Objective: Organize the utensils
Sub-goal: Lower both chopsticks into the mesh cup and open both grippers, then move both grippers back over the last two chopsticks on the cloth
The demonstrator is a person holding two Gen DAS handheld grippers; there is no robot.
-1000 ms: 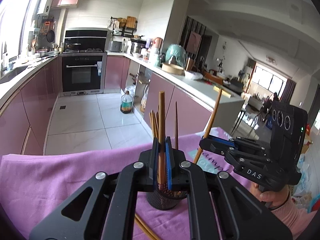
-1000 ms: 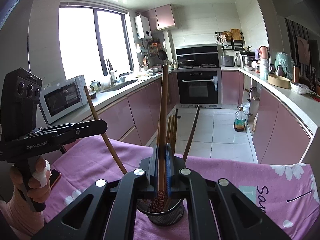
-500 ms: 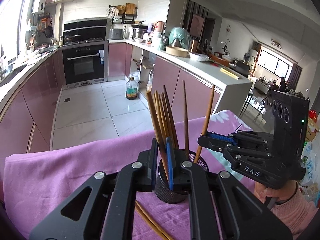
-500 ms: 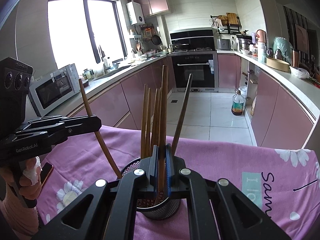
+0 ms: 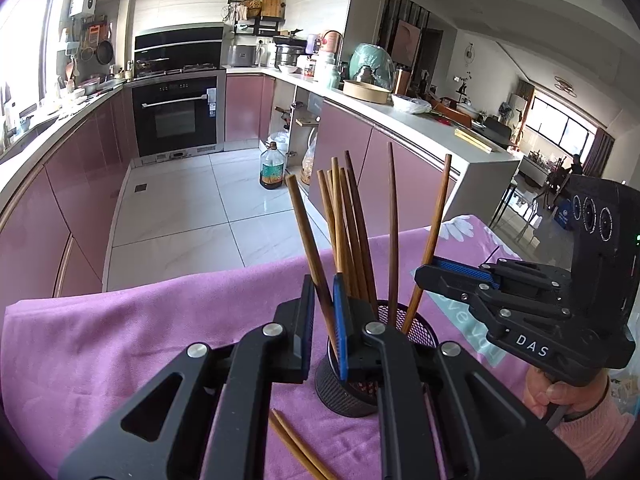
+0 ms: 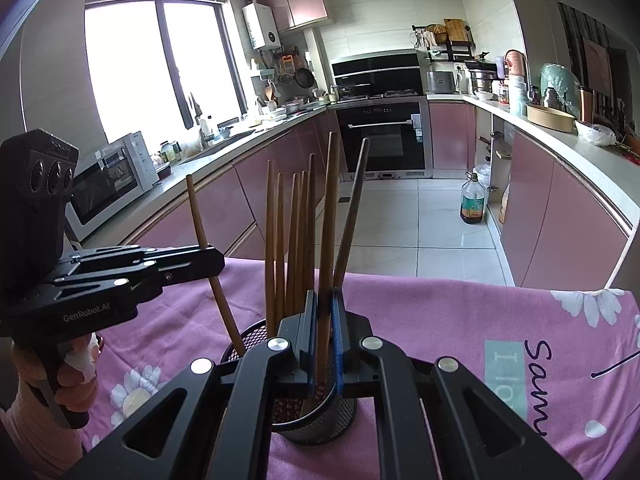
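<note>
A black mesh holder (image 5: 344,384) stands on the purple cloth and holds several brown wooden chopsticks (image 5: 348,240). My left gripper (image 5: 320,320) is above its near rim, jaws slightly parted, with one tilted chopstick (image 5: 308,236) between them, its lower end in the holder. My right gripper (image 6: 325,336) is shut on an upright chopstick (image 6: 329,220) whose lower end is in the holder (image 6: 320,420). The right gripper (image 5: 432,274) shows in the left wrist view at the holder's right. The left gripper (image 6: 216,262) shows in the right wrist view at the holder's left.
Two loose chopsticks (image 5: 296,446) lie on the purple flowered cloth (image 5: 140,328) in front of the holder. Beyond the table edge are the tiled kitchen floor, pink cabinets (image 6: 560,208) and an oven (image 5: 176,116).
Both grippers have lowered their chopsticks into the holder. The left jaws have parted a little and its chopstick now leans left. More of the holder and its chopsticks shows.
</note>
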